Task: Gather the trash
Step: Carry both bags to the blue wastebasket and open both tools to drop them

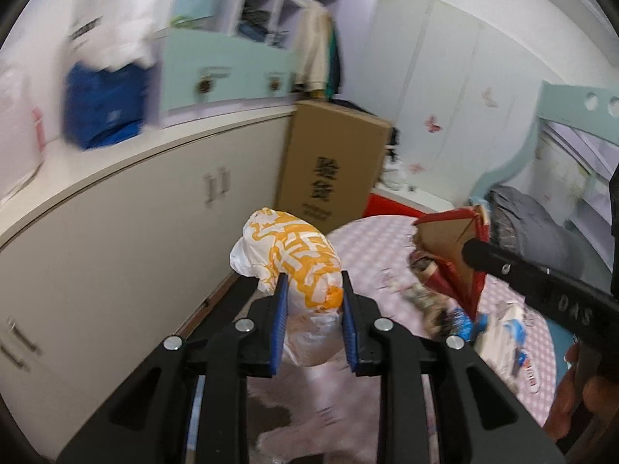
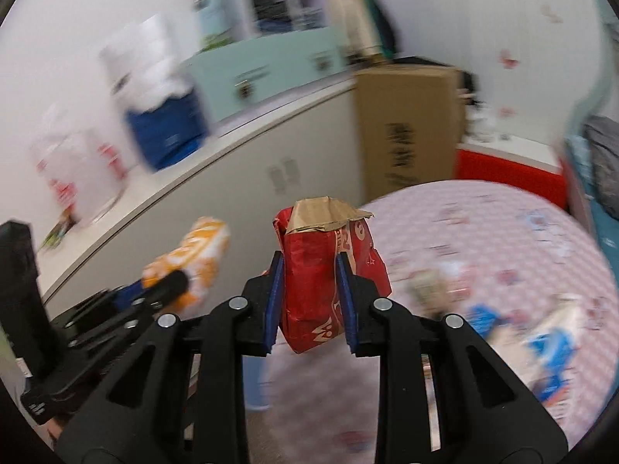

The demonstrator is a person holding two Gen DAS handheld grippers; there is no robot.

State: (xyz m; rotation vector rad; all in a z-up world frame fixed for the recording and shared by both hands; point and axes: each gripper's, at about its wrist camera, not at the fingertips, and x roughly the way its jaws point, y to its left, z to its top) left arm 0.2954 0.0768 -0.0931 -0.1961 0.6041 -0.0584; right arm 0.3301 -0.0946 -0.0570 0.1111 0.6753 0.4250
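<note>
My left gripper (image 1: pixel 313 290) is shut on a crumpled white and orange plastic bag (image 1: pixel 294 259), held in the air beside the round table. My right gripper (image 2: pixel 307 270) is shut on a torn red cardboard package (image 2: pixel 321 266) with a brown inner flap, held above the table's near edge. In the left wrist view the red package (image 1: pixel 448 247) and the right gripper's black body show at the right. In the right wrist view the orange bag (image 2: pixel 197 255) and the left gripper show at the left. Both views are blurred.
A round table with a pink checked cloth (image 2: pixel 503 232) carries several more wrappers, blue and white ones (image 1: pixel 510 328) among them. A beige cabinet (image 1: pixel 135 232) runs along the left. A tall brown carton (image 1: pixel 329 166) and a red box (image 2: pixel 506 174) stand behind.
</note>
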